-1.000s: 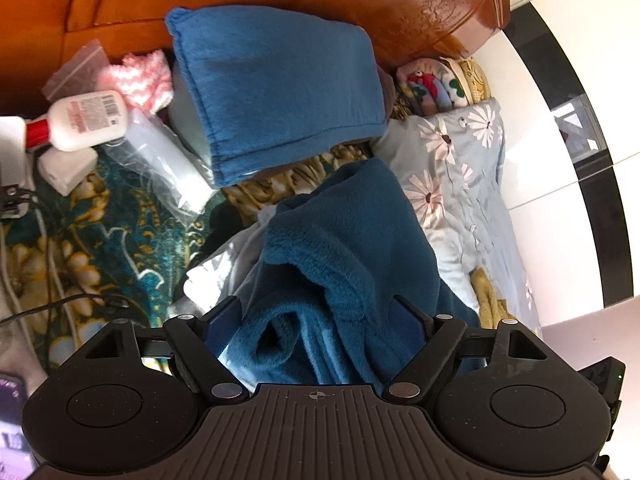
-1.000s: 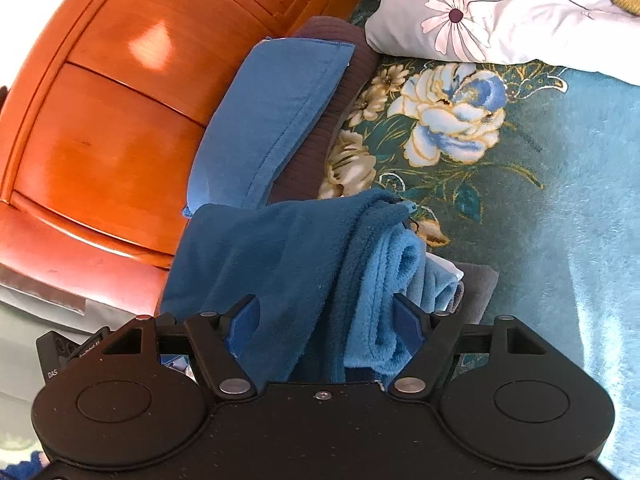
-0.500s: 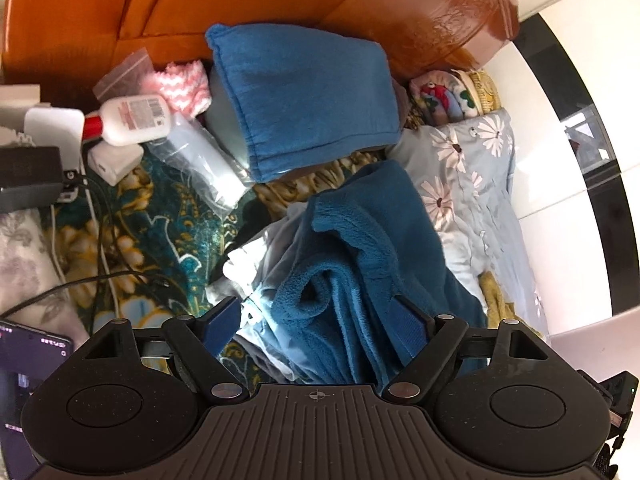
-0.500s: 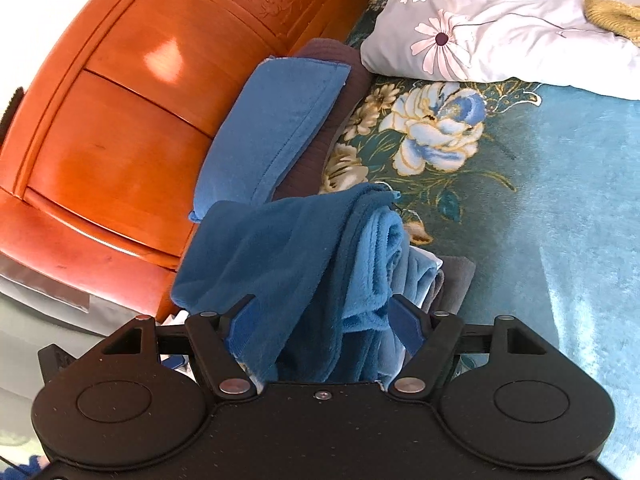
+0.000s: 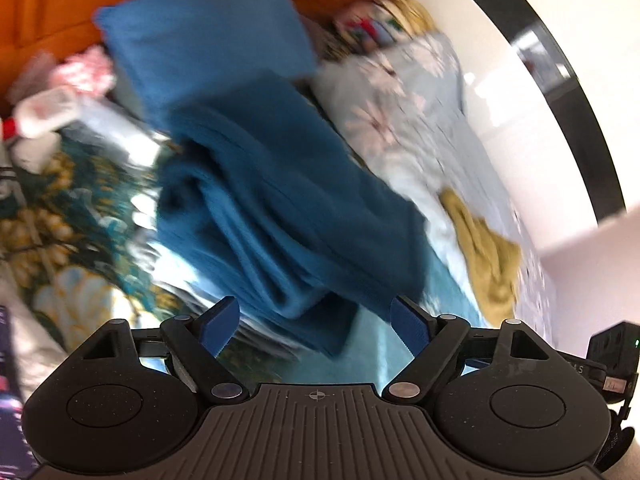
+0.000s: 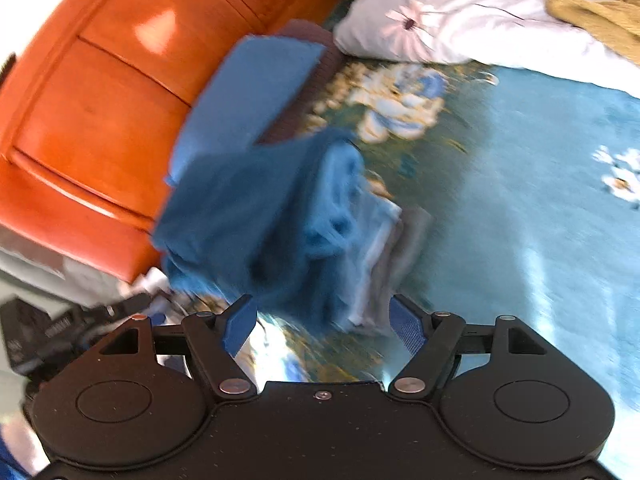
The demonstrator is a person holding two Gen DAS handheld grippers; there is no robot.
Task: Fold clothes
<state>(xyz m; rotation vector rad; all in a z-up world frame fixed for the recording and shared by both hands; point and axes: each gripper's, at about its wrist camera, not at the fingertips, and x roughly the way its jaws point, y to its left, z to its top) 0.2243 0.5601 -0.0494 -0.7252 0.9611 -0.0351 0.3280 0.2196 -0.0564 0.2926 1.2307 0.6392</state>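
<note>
A folded dark blue fleece garment (image 5: 280, 200) lies on top of a small pile of folded clothes on the teal floral bedspread (image 5: 52, 216). It also shows in the right wrist view (image 6: 272, 216), with light blue and grey layers under it. My left gripper (image 5: 316, 324) is open and empty, just short of the pile. My right gripper (image 6: 320, 324) is open and empty, also pulled back from the pile. Both views are blurred by motion.
A blue pillow (image 5: 208, 52) leans on the orange wooden headboard (image 6: 100, 92) behind the pile. A grey floral quilt (image 5: 404, 120) with a mustard garment (image 5: 488, 252) lies to the right. A white bottle (image 5: 44, 112) and a pink cloth (image 5: 88, 72) lie at left.
Both grippers have drawn back from the blue fleece, which had sat between their fingers. The fleece now rests on the pile, clear of both.
</note>
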